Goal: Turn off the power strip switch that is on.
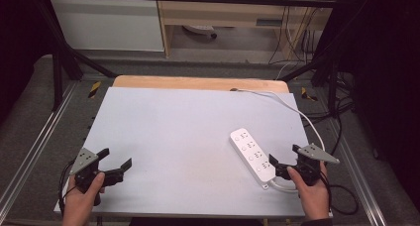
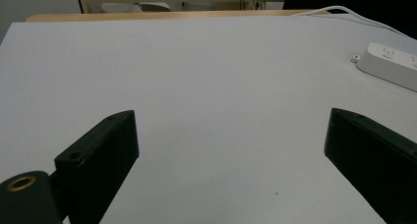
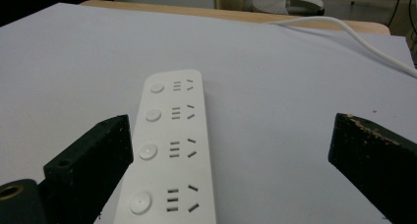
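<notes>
- High view: the right gripper [image 1: 283, 156] sits at the near end of a white power strip [image 1: 251, 153], jaws wide apart and holding nothing; the strip runs away from it, slanting up and to the left on the white table [image 1: 178, 146]. A white cable [image 1: 297, 112] loops from behind this gripper to the table's far edge. The left gripper [image 1: 118, 159] is well apart from the strip, jaws spread, gripping nothing.
- Left gripper view: both jaws stand wide open over bare table [image 2: 206, 86]; the power strip [image 2: 391, 64] lies far ahead to the right.
- Right gripper view: the power strip [image 3: 169, 150] lies between the spread jaws, just beside the left one, which it may touch; the cable [image 3: 344, 30] crosses ahead to the right.
</notes>
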### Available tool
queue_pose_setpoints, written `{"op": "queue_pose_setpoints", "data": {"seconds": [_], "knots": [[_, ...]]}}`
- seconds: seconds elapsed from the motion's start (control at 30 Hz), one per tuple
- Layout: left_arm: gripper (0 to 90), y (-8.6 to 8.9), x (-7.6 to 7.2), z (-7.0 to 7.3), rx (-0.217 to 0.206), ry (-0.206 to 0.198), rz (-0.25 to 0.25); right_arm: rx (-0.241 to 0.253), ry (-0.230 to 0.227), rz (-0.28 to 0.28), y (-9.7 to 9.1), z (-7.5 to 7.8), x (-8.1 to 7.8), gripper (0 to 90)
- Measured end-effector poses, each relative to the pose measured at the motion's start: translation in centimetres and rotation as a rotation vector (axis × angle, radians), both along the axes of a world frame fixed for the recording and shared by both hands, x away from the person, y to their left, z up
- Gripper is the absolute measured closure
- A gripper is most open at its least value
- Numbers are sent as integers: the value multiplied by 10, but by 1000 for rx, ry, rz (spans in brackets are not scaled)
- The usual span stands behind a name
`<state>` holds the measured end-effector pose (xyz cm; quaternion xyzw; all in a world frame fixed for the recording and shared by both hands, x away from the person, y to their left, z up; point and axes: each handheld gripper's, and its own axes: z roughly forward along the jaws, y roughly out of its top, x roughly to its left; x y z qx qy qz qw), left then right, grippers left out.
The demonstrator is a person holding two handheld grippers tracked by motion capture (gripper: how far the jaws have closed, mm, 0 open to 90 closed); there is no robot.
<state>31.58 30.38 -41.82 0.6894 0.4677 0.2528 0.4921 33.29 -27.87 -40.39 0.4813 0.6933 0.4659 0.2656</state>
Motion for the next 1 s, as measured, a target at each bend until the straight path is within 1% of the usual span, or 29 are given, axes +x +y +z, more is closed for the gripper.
{"op": "queue_pose_setpoints", "data": {"seconds": [0.03, 0.07, 0.1, 0.13, 0.23, 0.3, 0.47, 0.83, 0.87, 0.9, 0.93, 0.97, 1.0], "knots": [[60, 0, 0, 0, 0, 0, 0, -4, -17, 8, 2, 5, 1, 36], [60, 1, 0, 0, 0, 0, 1, 4, -25, 5, 3, 7, 1, 36], [60, 1, 0, 0, 5, 1, 0, 4, -25, 5, 3, 7, 1, 36], [59, 1, 0, 0, 5, 2, -1, 18, -31, 14, 4, 11, 3, 35], [51, 1, 0, 0, 5, 1, 0, 13, -39, 16, 6, 14, 4, 36], [49, 1, 0, 0, 1, 0, -1, 5, -38, 29, 11, 16, 6, 36], [49, 0, 0, 0, 2, -1, 0, -8, -36, 47, 19, 18, 13, 37], [49, 0, 1, -1, 9, 1, -1, -26, -35, 49, 30, 17, 25, 32], [49, 0, 1, -1, 11, 3, -2, -21, -34, 49, 31, 17, 25, 33], [49, 0, 1, -1, 11, 2, -1, -23, -35, 56, 32, 17, 26, 37], [49, 0, 1, -1, 11, 2, -1, -23, -34, 61, 33, 17, 26, 58], [49, 0, 1, -1, 11, 3, -1, -27, -38, 70, 34, 17, 26, 96], [49, 0, 1, -1, 11, 2, -1, -26, -38, 78, 36, 17, 25, 113]]}}
